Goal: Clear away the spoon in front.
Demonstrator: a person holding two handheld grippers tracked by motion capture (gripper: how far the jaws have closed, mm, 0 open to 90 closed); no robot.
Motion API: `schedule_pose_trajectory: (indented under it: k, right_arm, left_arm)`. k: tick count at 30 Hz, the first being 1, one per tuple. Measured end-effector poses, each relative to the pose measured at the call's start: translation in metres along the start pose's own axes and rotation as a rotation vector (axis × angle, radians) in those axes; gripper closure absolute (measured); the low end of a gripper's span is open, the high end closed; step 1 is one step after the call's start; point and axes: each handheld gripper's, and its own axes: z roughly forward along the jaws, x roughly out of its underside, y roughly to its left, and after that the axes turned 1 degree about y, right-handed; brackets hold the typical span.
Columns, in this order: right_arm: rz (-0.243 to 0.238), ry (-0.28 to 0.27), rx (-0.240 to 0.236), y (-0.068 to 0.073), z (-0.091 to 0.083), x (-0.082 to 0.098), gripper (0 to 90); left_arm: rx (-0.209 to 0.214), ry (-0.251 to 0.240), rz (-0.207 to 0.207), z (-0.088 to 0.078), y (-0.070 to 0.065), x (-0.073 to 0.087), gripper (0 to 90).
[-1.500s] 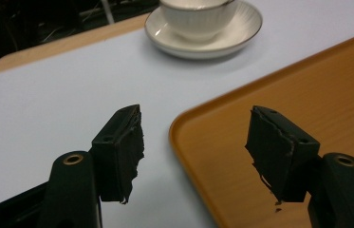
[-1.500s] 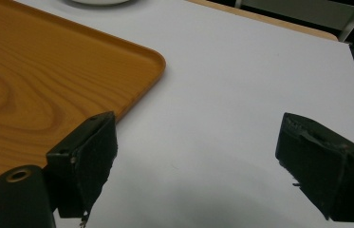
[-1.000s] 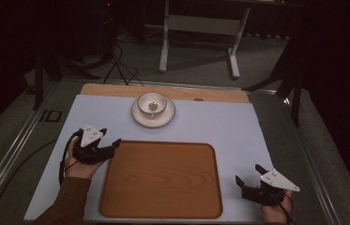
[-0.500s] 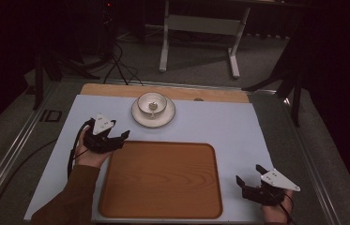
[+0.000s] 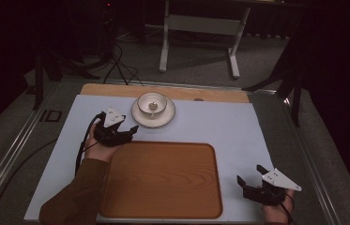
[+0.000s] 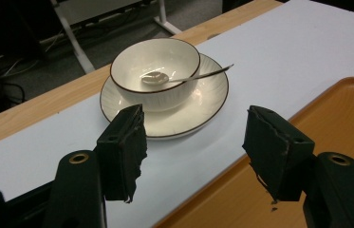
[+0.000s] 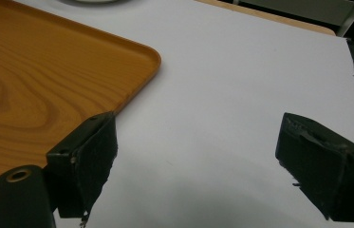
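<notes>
A white bowl (image 5: 152, 103) (image 6: 155, 71) with a brown rim stands on a white saucer (image 5: 142, 118) (image 6: 203, 102) at the back of the white mat. A metal spoon (image 6: 184, 76) lies in the bowl, its handle resting over the rim. My left gripper (image 5: 128, 130) (image 6: 196, 142) is open just short of the saucer, at the wooden tray's (image 5: 163, 180) (image 6: 336, 99) far left corner. My right gripper (image 5: 251, 177) (image 7: 203, 161) is open above bare mat to the right of the tray (image 7: 32, 85), holding nothing.
A wooden strip (image 5: 219, 95) edges the table's far side, beyond the white mat (image 5: 219, 126). Past it on the floor are a grey metal stand (image 5: 198, 33) and cables (image 5: 116, 65). A metal rail (image 5: 13, 140) runs along the table's left side.
My left gripper has moved forward and to the right, from the mat left of the tray up close to the saucer. The right gripper has stayed put.
</notes>
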Motion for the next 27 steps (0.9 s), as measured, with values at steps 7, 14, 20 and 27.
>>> schedule_pose_trajectory:
  k: [7,14,20,27]
  right_arm:
    - [0.003,0.000,0.000,-0.001,0.000,0.000,13.5]
    - [0.004,0.002,-0.001,-0.001,0.000,0.001,13.5]
    - [0.003,0.002,-0.001,-0.001,0.000,0.001,13.5]
    - [0.002,0.008,-0.001,-0.001,0.001,0.001,13.5]
  left_arm:
    - [-0.007,0.015,0.019,0.012,-0.002,-0.005,39.3]
    - [-0.003,0.015,0.021,0.021,-0.002,-0.010,40.0]
    - [-0.005,0.017,0.018,0.030,0.001,-0.016,40.9]
    - [0.013,0.023,0.026,0.038,0.003,-0.018,43.0]
